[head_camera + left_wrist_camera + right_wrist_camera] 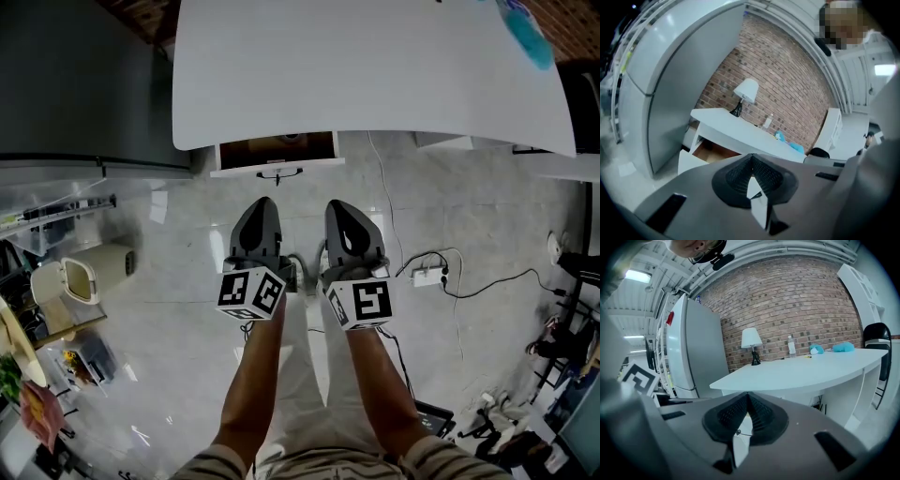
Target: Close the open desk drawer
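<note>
A white desk (375,66) stands ahead of me. Its drawer (277,152) is pulled out under the left end, showing a brown inside and a white front with a black handle (278,173). My left gripper (261,206) and right gripper (339,208) hang side by side over the floor, short of the drawer front, both shut and holding nothing. In the left gripper view the open drawer (710,153) lies just beyond the shut left gripper (751,159). In the right gripper view, the right gripper (747,397) points at the desk top (801,371); the drawer is hidden there.
A tall grey cabinet (75,84) stands left of the desk. A power strip (429,276) with cables lies on the floor at right. The desk carries a lamp (751,339), a bottle (791,346) and a blue cloth (843,347). A black chair (880,336) stands at the desk's right end.
</note>
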Action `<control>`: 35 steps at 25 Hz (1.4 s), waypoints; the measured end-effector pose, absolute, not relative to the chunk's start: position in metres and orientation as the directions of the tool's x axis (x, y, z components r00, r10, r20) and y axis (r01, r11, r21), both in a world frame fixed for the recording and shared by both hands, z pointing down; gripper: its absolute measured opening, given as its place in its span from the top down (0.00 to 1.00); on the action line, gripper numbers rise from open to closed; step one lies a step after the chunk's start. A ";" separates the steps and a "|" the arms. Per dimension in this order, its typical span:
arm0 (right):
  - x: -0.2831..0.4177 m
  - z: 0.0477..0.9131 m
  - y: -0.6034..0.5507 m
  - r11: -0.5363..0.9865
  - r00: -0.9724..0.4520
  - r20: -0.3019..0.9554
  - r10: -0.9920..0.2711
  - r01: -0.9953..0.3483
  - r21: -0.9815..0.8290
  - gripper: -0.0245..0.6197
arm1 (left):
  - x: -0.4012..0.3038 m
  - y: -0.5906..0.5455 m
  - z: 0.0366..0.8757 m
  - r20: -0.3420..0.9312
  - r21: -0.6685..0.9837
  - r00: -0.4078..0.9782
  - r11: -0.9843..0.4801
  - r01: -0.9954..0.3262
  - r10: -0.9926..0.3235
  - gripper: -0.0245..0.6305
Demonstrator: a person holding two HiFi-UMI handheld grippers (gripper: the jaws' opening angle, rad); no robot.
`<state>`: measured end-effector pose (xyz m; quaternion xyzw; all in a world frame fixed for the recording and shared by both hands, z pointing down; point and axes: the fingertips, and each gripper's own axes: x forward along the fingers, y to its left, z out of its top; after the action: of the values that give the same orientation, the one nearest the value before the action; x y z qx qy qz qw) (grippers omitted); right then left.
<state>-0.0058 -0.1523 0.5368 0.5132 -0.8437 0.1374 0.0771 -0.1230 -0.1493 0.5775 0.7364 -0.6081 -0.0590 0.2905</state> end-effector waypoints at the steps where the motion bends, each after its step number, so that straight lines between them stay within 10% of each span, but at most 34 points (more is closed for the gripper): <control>1: -0.005 0.539 -0.153 0.437 -0.463 0.273 -0.844 -0.886 -0.153 0.94 | -0.125 -0.152 0.585 0.259 0.545 0.255 -0.077 -0.835 -0.932 0.95; 17: -0.001 0.564 -0.155 0.455 -0.487 0.289 -0.824 -0.873 -0.174 0.94 | -0.139 -0.162 0.684 0.085 0.992 0.170 0.066 -0.110 -0.982 0.95; 35: 0.006 0.574 -0.157 0.427 -0.468 0.296 -0.833 -0.883 -0.194 0.94 | -0.138 -0.171 0.764 0.088 0.994 0.100 0.094 0.059 -0.991 0.87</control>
<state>0.0061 -0.1572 0.5737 0.5101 -0.8410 0.1626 0.0775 -0.1380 -0.1705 0.7635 0.4842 -0.4814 -0.4674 0.5616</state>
